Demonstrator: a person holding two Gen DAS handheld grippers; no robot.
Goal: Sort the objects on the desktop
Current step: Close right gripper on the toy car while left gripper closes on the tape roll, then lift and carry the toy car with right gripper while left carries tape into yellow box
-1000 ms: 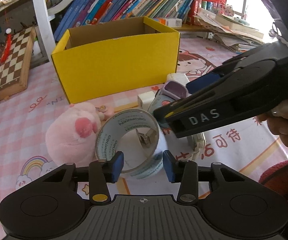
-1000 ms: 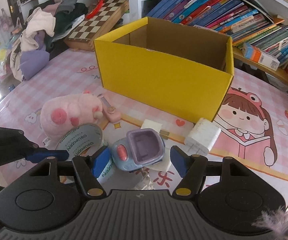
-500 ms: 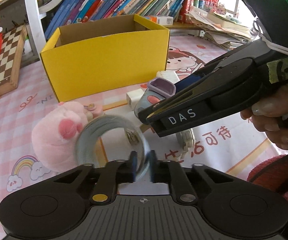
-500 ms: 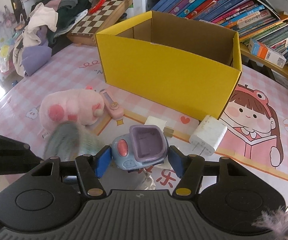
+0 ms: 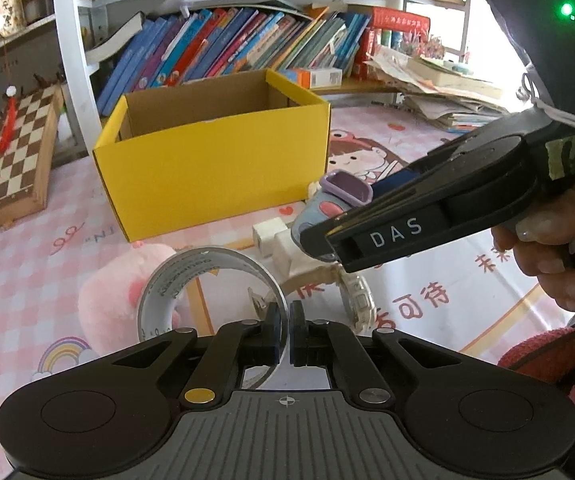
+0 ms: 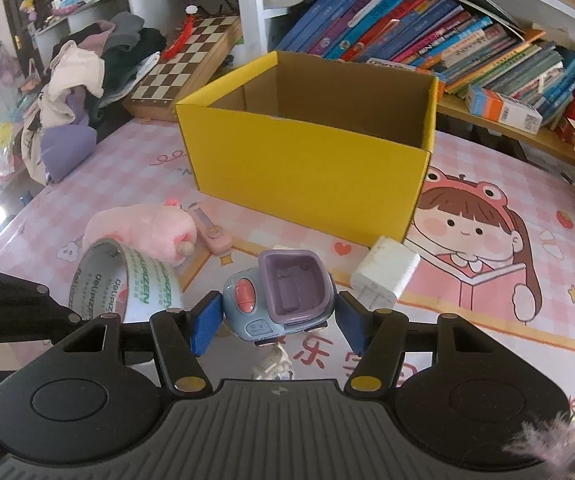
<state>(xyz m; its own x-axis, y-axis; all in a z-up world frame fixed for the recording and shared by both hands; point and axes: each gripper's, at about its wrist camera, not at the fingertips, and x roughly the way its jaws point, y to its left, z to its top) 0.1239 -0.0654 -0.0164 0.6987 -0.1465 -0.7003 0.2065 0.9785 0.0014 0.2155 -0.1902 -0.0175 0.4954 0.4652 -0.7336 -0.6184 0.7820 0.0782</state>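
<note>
Two grips: left gripper (image 5: 285,330) pinching tape roll (image 5: 211,276); right gripper (image 6: 279,322) clamping toy car (image 6: 283,294).

White letters "DAS" are showing on the side of the right gripper (image 5: 395,236). Green "deliPIZZEN" lettering is running around the tape roll (image 6: 127,284). Red Chinese characters are showing on the tabletop (image 5: 419,300) mat, too partial to read reliably.

White shelves (image 6: 253,12) crammed with leaning books (image 6: 439,36) back the pink checked counter (image 6: 135,168); daylight glares at the right (image 5: 483,20).
</note>
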